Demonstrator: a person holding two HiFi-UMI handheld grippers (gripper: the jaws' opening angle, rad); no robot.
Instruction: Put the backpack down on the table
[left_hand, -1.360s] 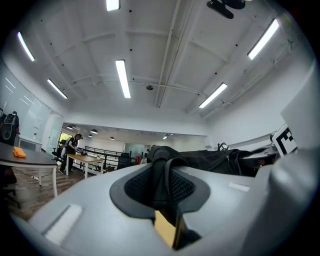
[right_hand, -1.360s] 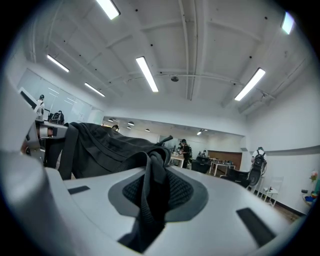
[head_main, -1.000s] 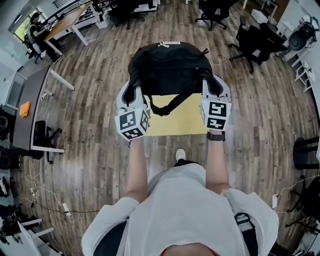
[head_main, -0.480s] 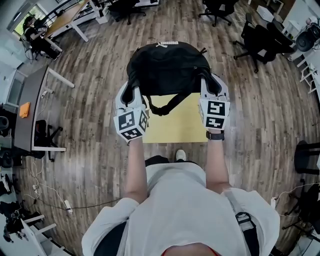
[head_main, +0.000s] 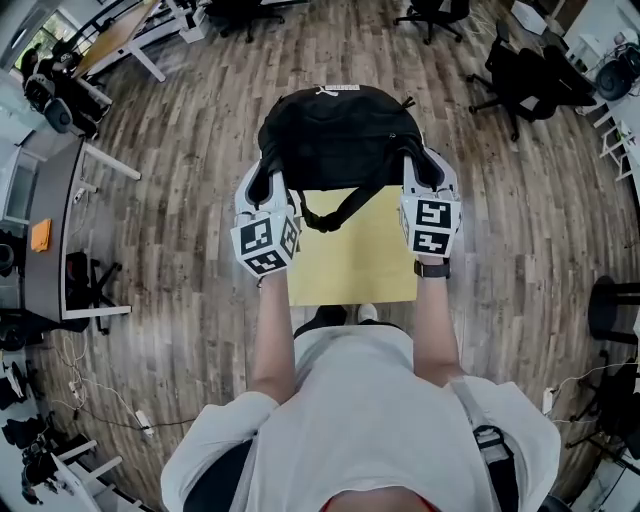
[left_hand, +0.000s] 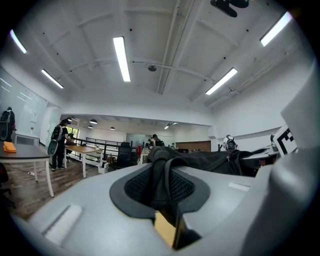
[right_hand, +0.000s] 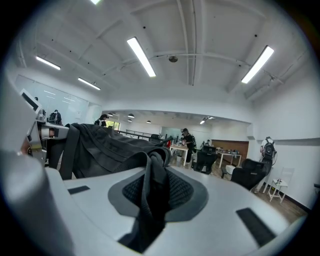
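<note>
Head view: held black backpack (head_main: 338, 135) over far edge of yellow table (head_main: 360, 265), left gripper (head_main: 264, 188) and right gripper (head_main: 424, 172) at its sides. Left gripper view: pinched backpack fabric between jaws; right gripper view: pinched likewise.

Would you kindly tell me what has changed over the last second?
The person has stepped up to the yellow rectangular table, whose near edge now reaches their body in the head view. The black fabric backpack stays gripped by its straps in the left tool and right tool.
</note>
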